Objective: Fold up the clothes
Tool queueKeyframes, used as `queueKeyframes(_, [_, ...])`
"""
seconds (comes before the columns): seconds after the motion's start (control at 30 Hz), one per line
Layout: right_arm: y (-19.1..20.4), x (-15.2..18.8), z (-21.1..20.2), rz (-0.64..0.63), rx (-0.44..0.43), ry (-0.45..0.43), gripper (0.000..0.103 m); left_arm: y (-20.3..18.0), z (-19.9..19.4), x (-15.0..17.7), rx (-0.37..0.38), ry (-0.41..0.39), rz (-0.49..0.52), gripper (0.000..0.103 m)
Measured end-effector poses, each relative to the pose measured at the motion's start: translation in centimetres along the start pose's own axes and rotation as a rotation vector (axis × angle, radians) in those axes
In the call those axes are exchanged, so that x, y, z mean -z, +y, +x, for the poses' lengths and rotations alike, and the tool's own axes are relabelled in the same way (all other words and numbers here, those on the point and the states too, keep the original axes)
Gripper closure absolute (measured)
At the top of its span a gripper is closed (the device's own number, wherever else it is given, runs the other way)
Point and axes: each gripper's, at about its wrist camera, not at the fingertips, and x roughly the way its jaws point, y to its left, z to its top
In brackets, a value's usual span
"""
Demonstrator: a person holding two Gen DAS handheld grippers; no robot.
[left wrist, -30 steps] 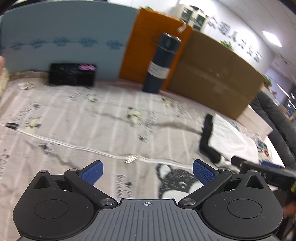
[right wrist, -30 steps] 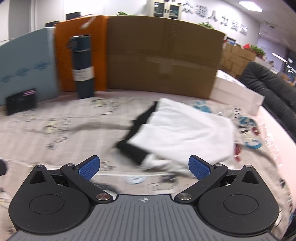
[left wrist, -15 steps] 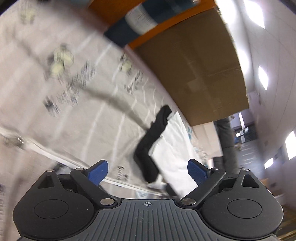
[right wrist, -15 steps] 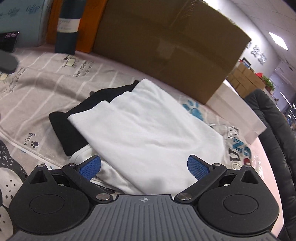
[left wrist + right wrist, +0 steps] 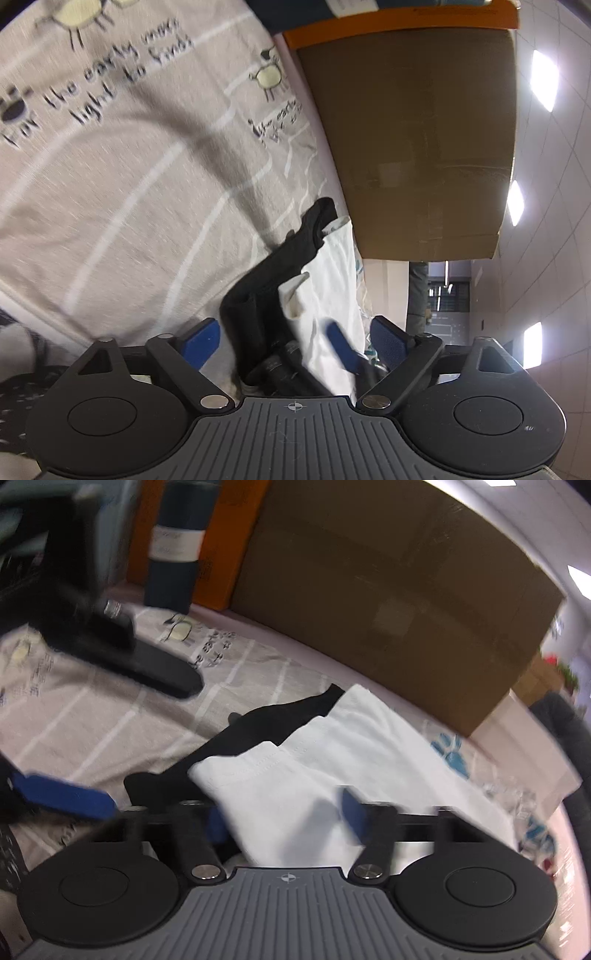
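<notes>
A folded white garment (image 5: 373,760) lies on top of a folded black garment (image 5: 258,723) on a printed grey sheet (image 5: 110,716). The stack also shows in the left wrist view, white (image 5: 332,280) beside black (image 5: 273,273). My right gripper (image 5: 286,821) is open, its blue pads astride the near edge of the white garment. My left gripper (image 5: 295,341) is open, tilted, close against the left end of the stack. One blue finger of the left gripper (image 5: 62,795) reaches into the right wrist view. The right gripper's finger (image 5: 341,347) shows between the left pads.
A large brown cardboard box (image 5: 399,602) stands just behind the stack. An orange box (image 5: 221,542) and a dark blue flask (image 5: 173,550) stand at the back left. A dark chair (image 5: 569,731) is at the right edge.
Both grippers have come down to the near edge of the stack. The right gripper's pads have drawn closer together over the white garment. The left gripper has tilted and swung right.
</notes>
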Motion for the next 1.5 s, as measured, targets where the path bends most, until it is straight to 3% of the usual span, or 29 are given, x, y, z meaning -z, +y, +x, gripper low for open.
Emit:
queueKeyframes(0.07, [-1.4,0.3,-0.7,0.117,-0.039,-0.025,0.086,0.0,0.8,0.0,0.003,0.016,0.011,0.023])
queueKeyframes(0.17, [-3.5,0.3,-2.5,0.237,-0.069,-0.088,0.088,-0.4,2.6,0.2,-0.027,0.034,0.076,0.042])
queueKeyframes(0.2, [-4.2,0.2,-3.1,0.282,-0.074,-0.103,0.089,-0.6,3.2,0.3,-0.041,0.038,0.103,0.053])
queueKeyframes(0.33, [-6.8,-0.1,-5.1,0.410,-0.070,-0.144,0.089,-2.0,5.9,1.0,-0.112,0.056,0.264,0.083])
queueKeyframes(0.37, [-7.2,-0.3,-5.6,0.424,-0.063,-0.155,0.089,-2.6,6.3,1.3,-0.137,0.052,0.326,0.099])
queueKeyframes(0.47, [-8.8,-1.0,-6.9,0.497,-0.054,-0.190,0.090,-4.4,6.5,1.9,-0.158,0.028,0.459,0.100])
queueKeyframes(0.73, [-13.1,-5.3,-12.2,0.693,-0.062,-0.375,0.091,-9.5,0.2,-0.6,-0.022,-0.119,0.543,0.100])
queueKeyframes(0.93, [-13.7,-8.5,-15.1,0.793,-0.114,-0.501,0.091,-10.9,-8.4,-5.3,-0.021,-0.341,0.570,0.101])
queueKeyframes(1.1, [-11.9,-8.7,-17.6,0.879,-0.163,-0.570,0.094,-10.2,-17.6,-6.8,-0.069,-0.515,0.606,0.101])
queueKeyframes(1.13, [-11.3,-8.3,-17.9,0.898,-0.168,-0.572,0.098,-9.7,-19.1,-6.8,-0.085,-0.532,0.606,0.101])
queueKeyframes(1.27, [-8.2,-5.1,-18.2,0.979,-0.151,-0.482,0.099,-6.7,-24.1,-6.6,-0.165,-0.552,0.553,0.101])
queueKeyframes(1.5, [-4.9,3.1,-15.5,1.113,-0.039,-0.194,0.100,1.7,-27.8,-5.2,-0.311,-0.412,0.348,0.101])
